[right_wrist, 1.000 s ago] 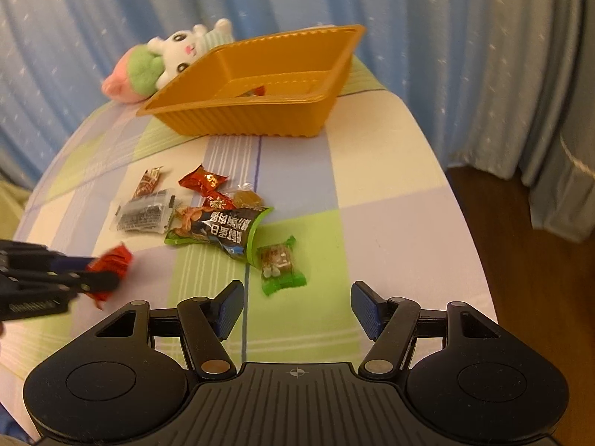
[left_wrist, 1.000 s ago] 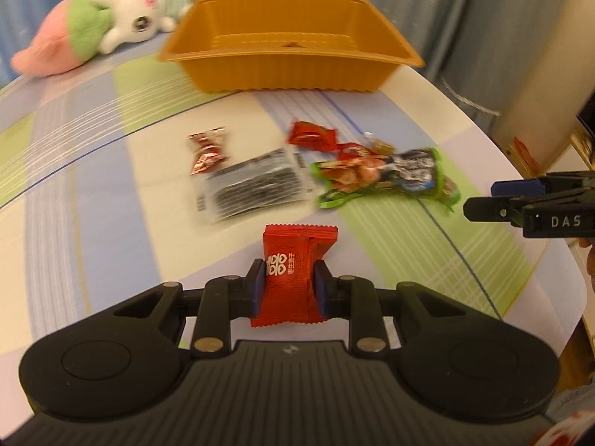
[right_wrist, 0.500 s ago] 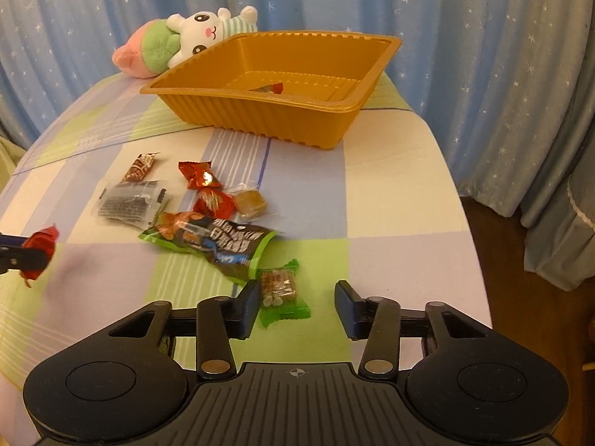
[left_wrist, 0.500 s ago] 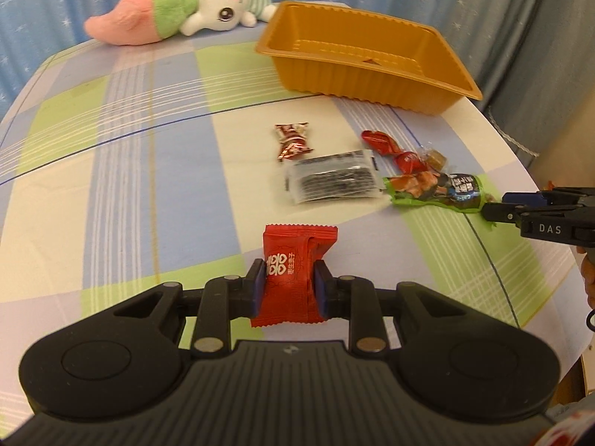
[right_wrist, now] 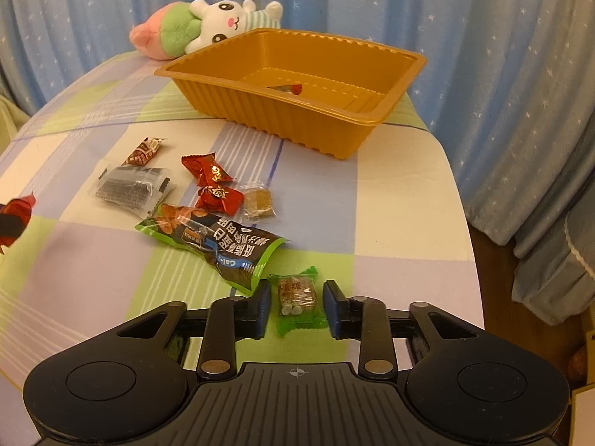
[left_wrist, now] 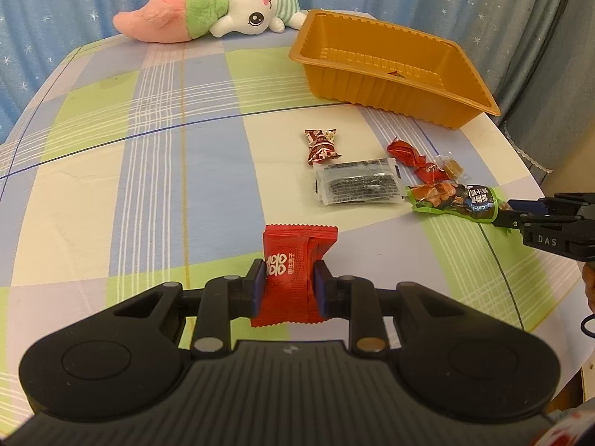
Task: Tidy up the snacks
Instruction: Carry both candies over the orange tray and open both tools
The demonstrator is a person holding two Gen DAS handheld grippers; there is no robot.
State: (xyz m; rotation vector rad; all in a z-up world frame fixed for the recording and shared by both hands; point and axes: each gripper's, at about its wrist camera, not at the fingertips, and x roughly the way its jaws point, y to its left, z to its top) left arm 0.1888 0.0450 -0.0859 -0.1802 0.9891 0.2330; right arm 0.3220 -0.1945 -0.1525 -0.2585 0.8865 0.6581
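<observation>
We find the left gripper (left_wrist: 289, 285) pinching a red candy packet (left_wrist: 292, 275) upright between its pads, above the checked tablecloth (left_wrist: 156, 171). The right gripper (right_wrist: 296, 306) stands spread, its fingers either side of a small green-wrapped sweet (right_wrist: 298, 297) lying on the cloth. The orange tray (right_wrist: 323, 122) sits beyond, well apart.

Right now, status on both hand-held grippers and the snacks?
Left hand-held gripper shut on red packet. Right hand-held gripper open, straddling green candy on table. Tray clear to reach; other snacks lie loose.
</observation>
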